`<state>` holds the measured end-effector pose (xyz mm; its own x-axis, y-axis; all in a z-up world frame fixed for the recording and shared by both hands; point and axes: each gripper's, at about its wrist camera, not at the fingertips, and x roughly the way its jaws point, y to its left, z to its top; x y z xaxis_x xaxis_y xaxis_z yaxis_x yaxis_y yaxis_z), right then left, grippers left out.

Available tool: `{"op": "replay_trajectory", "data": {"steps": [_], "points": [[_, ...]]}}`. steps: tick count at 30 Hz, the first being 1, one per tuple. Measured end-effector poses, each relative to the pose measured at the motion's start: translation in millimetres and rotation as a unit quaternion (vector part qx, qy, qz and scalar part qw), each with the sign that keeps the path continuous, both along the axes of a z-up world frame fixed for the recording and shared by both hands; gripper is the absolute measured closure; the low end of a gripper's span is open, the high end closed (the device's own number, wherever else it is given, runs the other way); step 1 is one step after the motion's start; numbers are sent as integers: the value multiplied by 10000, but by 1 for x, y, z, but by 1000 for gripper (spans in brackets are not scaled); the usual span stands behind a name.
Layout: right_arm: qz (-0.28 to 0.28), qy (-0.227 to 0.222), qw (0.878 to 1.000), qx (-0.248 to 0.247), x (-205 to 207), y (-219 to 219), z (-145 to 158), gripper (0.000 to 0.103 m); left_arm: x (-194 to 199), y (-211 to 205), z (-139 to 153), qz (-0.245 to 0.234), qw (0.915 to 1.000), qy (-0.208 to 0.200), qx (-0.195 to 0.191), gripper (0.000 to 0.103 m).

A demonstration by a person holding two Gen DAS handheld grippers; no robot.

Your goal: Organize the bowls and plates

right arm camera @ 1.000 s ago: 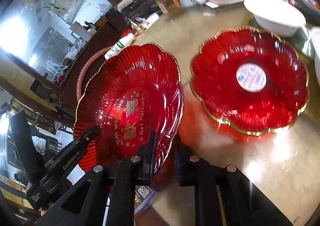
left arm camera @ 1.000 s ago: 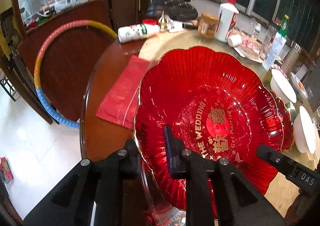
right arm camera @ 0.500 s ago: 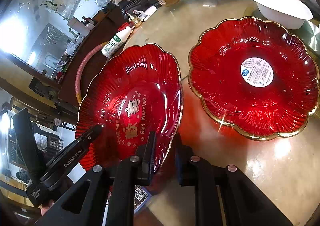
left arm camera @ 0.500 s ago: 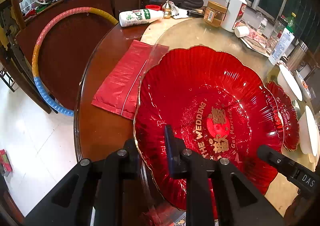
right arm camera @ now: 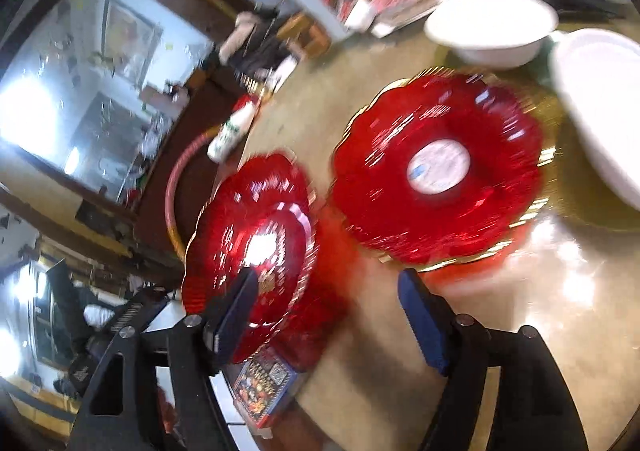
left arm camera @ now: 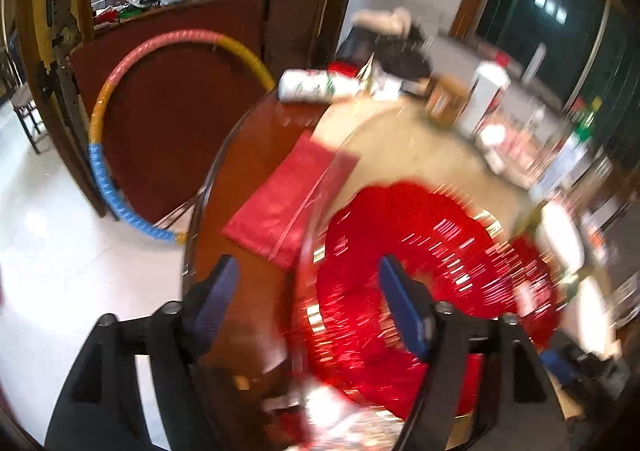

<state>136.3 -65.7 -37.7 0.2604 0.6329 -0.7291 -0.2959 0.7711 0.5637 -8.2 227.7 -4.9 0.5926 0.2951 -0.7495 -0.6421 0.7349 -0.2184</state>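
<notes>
Both the left gripper (left arm camera: pixel 306 301) and right gripper (right arm camera: pixel 326 315) are opening – nothing is gripped. The red plate (right arm camera: pixel 250 247) is left tilted at the table (right arm camera: pixel 400 391) edge, beside a second red plate (right arm camera: pixel 436 171) – likely awaiting stacking

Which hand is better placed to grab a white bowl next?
Probably right: its opening, empty fingers face a white bowl beyond the sticker plate. The left fingers, also opening, see it far aside.

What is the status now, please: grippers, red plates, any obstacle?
Left gripper and right gripper opening, nothing gripped. Near red plate free, beside labelled red plate. White bowl behind; nothing between plates.
</notes>
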Motion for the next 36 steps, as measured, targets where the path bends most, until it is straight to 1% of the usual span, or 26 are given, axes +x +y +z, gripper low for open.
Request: {"op": "replay_trajectory", "data": {"steps": [1, 2, 3, 4, 5, 7, 8, 9, 12, 14, 15, 16, 18, 19, 22, 24, 27, 31, 33, 34, 35, 36], "points": [[-160, -47, 9999, 32, 1, -10, 3, 24, 1, -5, 7, -61, 9999, -150, 17, 19], [-303, -73, 9995, 60, 2, -18, 4, 22, 4, -15, 16, -200, 9993, -282, 129, 18], [-497, -94, 9987, 76, 5, -29, 5, 21, 9, -24, 22, -366, 9984, -330, 276, 18], [-696, -90, 9975, 52, 6, -38, 5, 18, 18, -38, 28, -701, 9958, -365, 461, 18], [-859, -75, 9963, 18, 8, -45, 3, 16, 26, -47, 31, -1014, 9927, -377, 539, 18], [-1146, 60, 9934, 55, 11, -58, -1, 15, 46, -68, 36, -1727, 9831, -303, 532, 18], [-1226, 160, 9922, 167, 13, -64, -4, 15, 60, -81, 38, -2119, 9760, -203, 447, 18], [-1319, 313, 9903, 316, 16, -70, -9, 15, 70, -91, 39, -2353, 9710, -149, 388, 18], [-1444, 532, 9868, 504, 22, -79, -19, 15, 98, -110, 42, -2796, 9594, -55, 365, 18], [-1444, 617, 9860, 565, 27, -81, -23, 15, 122, -120, 42, -2976, 9539, 147, 356, 18], [-1441, 645, 9855, 615, 29, -83, -24, 15, 131, -123, 41, -3069, 9510, 238, 281, 18], [-1426, 647, 9855, 658, 31, -83, -24, 15, 147, -124, 39, -3169, 9476, 398, 107, 18], [-1384, 590, 9860, 717, 35, -86, -20, 15, 166, -126, 34, -3227, 9445, 616, -74, 18], [-1371, 563, 9863, 724, 38, -86, -19, 15, 176, -128, 32, -3285, 9416, 728, -163, 18], [-1367, 502, 9863, 780, 47, -87, -15, 15, 199, -133, 21, -3416, 9336, 1031, -328, 18], [-1379, 504, 9860, 785, 53, -87, -15, 15, 211, -135, 15, -3460, 9299, 1178, -417, 18], [-1353, 530, 9855, 872, 58, -89, -18, 15, 229, -134, 4, -3562, 9209, 1404, -732, 18], [-1305, 611, 9851, 943, 63, -90, -25, 18, 244, -128, -9, -3500, 9181, 1519, -1078, 18], [-1215, 660, 9858, 953, 65, -87, -29, 23, 248, -129, -15, -3498, 9167, 1613, -1059, 19], [-1146, 715, 9861, 972, 66, -85, -31, 26, 249, -131, -20, -3494, 9161, 1700, -991, 19], [-1108, 767, 9860, 985, 67, -83, -33, 29, 250, -133, -22, -3509, 9149, 1756, -950, 23], [-1078, 816, 9860, 978, 68, -81, -36, 31, 251, -135, -25, -3538, 9129, 1821, -910, 30]]}}
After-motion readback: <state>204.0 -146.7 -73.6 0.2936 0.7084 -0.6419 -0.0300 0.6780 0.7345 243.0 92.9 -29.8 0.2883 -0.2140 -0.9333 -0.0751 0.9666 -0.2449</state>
